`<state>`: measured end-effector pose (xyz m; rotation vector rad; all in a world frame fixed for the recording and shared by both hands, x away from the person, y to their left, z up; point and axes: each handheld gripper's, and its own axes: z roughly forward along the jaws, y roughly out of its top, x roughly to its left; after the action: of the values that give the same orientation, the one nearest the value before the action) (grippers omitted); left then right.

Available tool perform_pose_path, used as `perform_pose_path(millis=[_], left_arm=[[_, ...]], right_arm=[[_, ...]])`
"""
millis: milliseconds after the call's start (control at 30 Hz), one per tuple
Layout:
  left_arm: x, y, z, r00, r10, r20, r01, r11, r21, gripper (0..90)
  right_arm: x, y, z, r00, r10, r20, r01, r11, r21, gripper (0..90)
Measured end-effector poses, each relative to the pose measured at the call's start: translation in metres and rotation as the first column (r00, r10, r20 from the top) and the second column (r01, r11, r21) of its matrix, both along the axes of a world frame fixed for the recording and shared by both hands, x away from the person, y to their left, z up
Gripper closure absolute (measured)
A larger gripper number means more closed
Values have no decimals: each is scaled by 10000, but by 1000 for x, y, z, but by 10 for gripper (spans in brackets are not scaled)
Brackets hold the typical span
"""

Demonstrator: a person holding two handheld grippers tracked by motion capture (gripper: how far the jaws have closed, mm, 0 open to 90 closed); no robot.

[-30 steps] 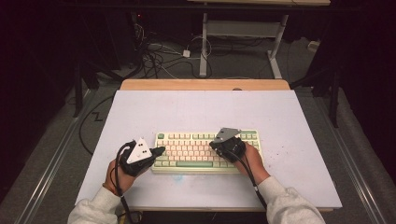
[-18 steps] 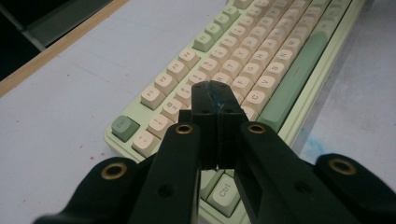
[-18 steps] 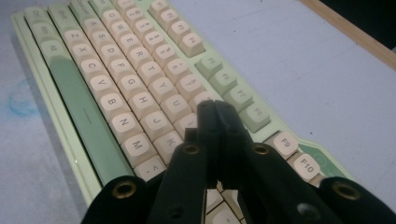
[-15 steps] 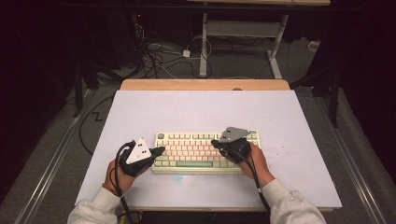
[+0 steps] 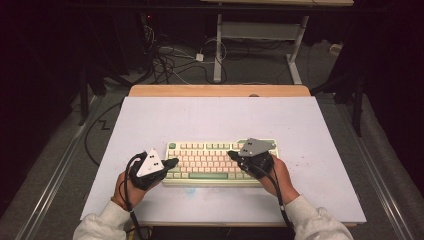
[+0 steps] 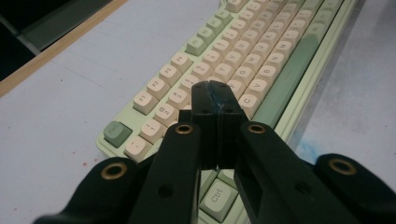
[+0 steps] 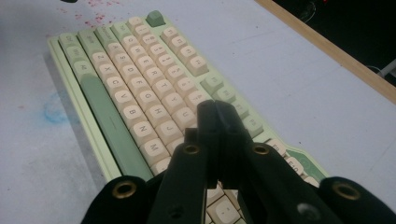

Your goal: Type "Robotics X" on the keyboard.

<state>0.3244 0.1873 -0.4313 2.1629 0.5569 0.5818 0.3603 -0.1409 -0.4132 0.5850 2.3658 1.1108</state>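
A pale green keyboard [image 5: 205, 156] with cream keys lies on the white table mat, near the front edge. My left gripper [image 5: 173, 162] is shut, its tip over the keyboard's left end. In the left gripper view the closed jaws [image 6: 215, 91] hover just above the letter keys [image 6: 261, 51]. My right gripper [image 5: 231, 154] is also shut and points left over the right half of the keyboard. In the right gripper view its tip [image 7: 215, 109] sits above the middle rows of the keys [image 7: 135, 70]. Neither gripper holds anything.
The white mat [image 5: 215, 115] stretches wide behind the keyboard, with a wooden table edge [image 5: 220, 90] at the back. Cables [image 5: 170, 60] and desk legs lie on the floor beyond. A faint blue smudge [image 7: 53, 112] marks the mat in front of the keyboard.
The right hand and its gripper have shifted slightly to the right over the keyboard. The left gripper has stayed where it was.
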Motion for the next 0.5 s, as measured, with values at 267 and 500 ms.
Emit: perform_pose_path(millis=[267, 500], left_arm=[[-1, -4, -1, 9999, -104, -34, 104, 9999, 56, 875], [0, -6, 0, 9999, -151, -32, 151, 9999, 55, 874]], right_arm=[[-6, -10, 4, 10000, -44, 87, 43, 9999, 160, 900], [-10, -16, 4, 9999, -71, 156, 68, 9998, 212, 900]])
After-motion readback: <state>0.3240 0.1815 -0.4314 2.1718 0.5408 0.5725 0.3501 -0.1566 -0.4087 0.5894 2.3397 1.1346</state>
